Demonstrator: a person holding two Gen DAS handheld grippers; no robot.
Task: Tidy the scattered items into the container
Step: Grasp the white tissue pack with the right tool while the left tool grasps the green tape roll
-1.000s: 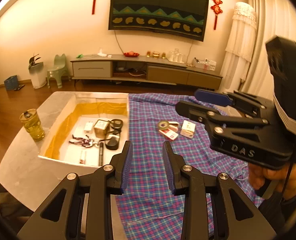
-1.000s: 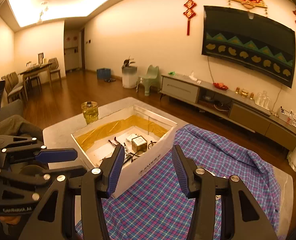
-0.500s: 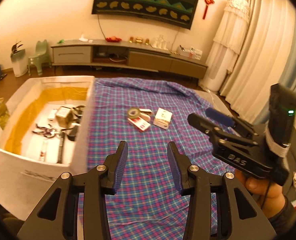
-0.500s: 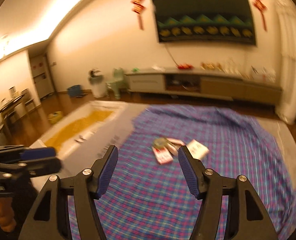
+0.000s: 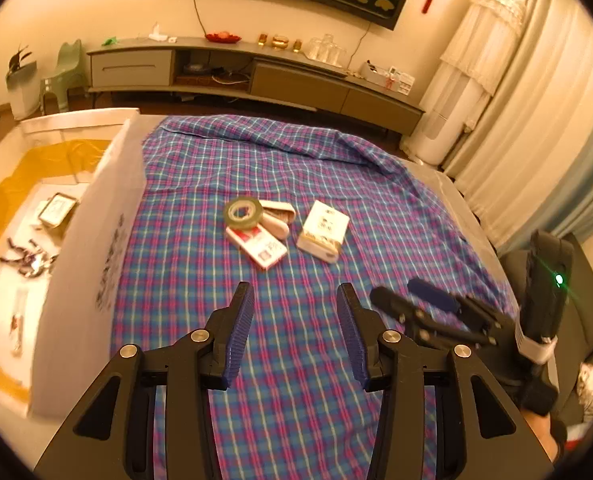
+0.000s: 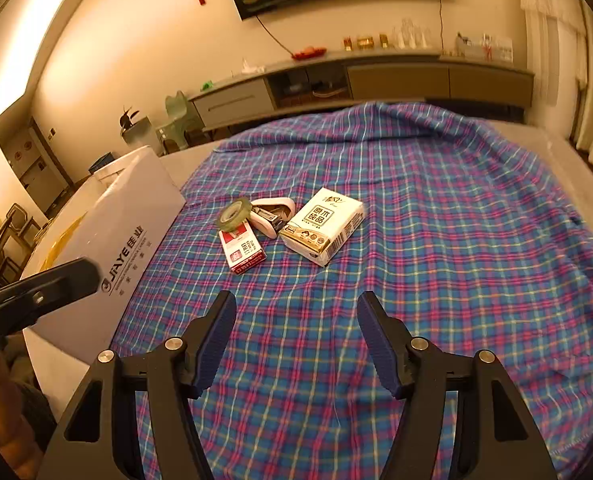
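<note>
Warm amber indoor light, moderately bright. A glowing ceiling strip [image 6: 12,60] at upper left of the right wrist view is blown out. Heavy fisheye bending with black vignette at the corners. White box [image 5: 92,248] at left smeared by motion blur; plaid cloth [image 6: 416,220] sharp, shadows soft.

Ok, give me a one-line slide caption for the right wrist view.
Open right gripper faces tape roll, stapler, red staple box and tissue pack on plaid cloth, beside white box.
</note>
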